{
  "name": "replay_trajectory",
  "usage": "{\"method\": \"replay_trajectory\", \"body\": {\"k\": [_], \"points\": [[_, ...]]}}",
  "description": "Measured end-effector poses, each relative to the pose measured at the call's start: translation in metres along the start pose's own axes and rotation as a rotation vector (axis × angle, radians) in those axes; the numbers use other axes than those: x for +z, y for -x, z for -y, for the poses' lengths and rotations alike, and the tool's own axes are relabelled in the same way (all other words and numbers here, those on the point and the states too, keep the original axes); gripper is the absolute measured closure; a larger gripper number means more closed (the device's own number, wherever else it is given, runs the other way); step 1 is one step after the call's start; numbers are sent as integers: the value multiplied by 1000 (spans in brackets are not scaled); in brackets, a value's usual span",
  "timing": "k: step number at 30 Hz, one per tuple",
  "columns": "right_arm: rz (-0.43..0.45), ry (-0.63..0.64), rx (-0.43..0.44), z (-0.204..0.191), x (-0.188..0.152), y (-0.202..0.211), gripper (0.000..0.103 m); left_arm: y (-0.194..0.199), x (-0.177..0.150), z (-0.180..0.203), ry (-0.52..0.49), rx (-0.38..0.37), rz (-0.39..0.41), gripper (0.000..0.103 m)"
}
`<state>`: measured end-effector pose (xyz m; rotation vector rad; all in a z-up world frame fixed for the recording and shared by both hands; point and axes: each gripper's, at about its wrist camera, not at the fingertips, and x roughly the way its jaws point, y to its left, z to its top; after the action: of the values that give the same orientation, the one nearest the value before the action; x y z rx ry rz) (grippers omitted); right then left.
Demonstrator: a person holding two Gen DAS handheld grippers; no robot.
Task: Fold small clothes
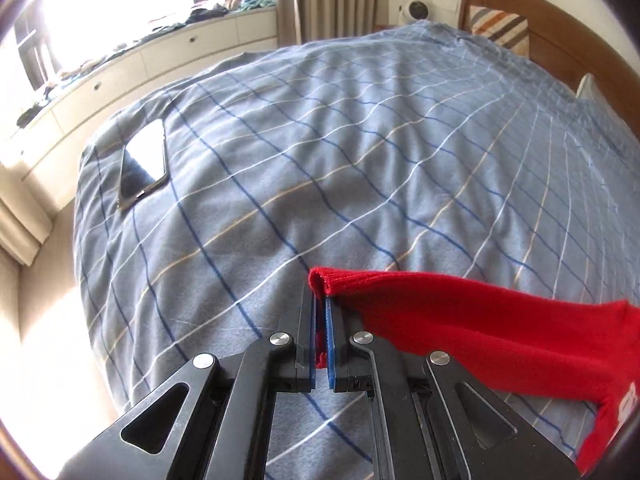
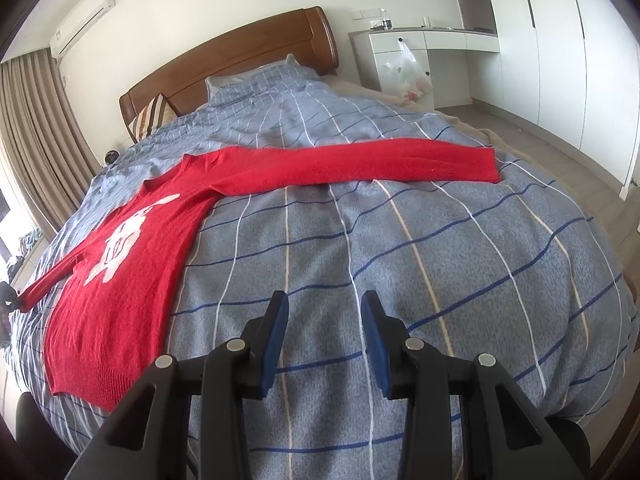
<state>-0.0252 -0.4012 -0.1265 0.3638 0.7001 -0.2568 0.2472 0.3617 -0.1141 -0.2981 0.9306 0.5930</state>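
Left wrist view: the left gripper is clenched on the cuff of a red sweater, knit pinched between the blue pads, with the cuff's folded end sticking out just past the fingertips. The sleeve runs from the jaws toward the lower right edge, lifted off the blue checked bedspread; a patch of white lettering or motif shows at the far right, too cropped to read. A dark tablet lies flat on the bedspread at the left, well apart from the sleeve. A striped pillow leans against the wooden headboard at upper right; white drawers with scattered clothes on top run under the window. Right wrist view: the right gripper is released, jaws standing apart with only bedspread between them, holding nothing. The sweater lies front up on the left part of the bed, white figure on its chest, hem nearest the camera. One sleeve stretches flat across the bed toward the right; the other sleeve extends to the left edge, where its cuff meets a dark object, too small to identify. A white plastic bag hangs from the desk beyond the bed.
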Motion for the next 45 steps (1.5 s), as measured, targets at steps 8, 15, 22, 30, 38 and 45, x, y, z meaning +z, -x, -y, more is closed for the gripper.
{"method": "replay_trajectory", "body": {"k": [8,15,22,30,38,45], "points": [[-14,-5,-17,1,0,-4,65,-31,-16,-1,-5,40,-63,101],[-23,-35,-38,8,-1,-6,65,-39,-20,-6,-21,2,-52,100],[-10,-12,-42,1,-2,-4,61,-23,-29,-17,-33,-87,0,67],[29,-16,-49,0,-1,3,43,58,-69,-19,-62,-241,78,21],[64,110,16,-33,6,-7,38,113,-147,59,-263,-459,85,9],[45,94,3,-24,20,-41,35,79,-186,112,-336,-448,46,8]]}}
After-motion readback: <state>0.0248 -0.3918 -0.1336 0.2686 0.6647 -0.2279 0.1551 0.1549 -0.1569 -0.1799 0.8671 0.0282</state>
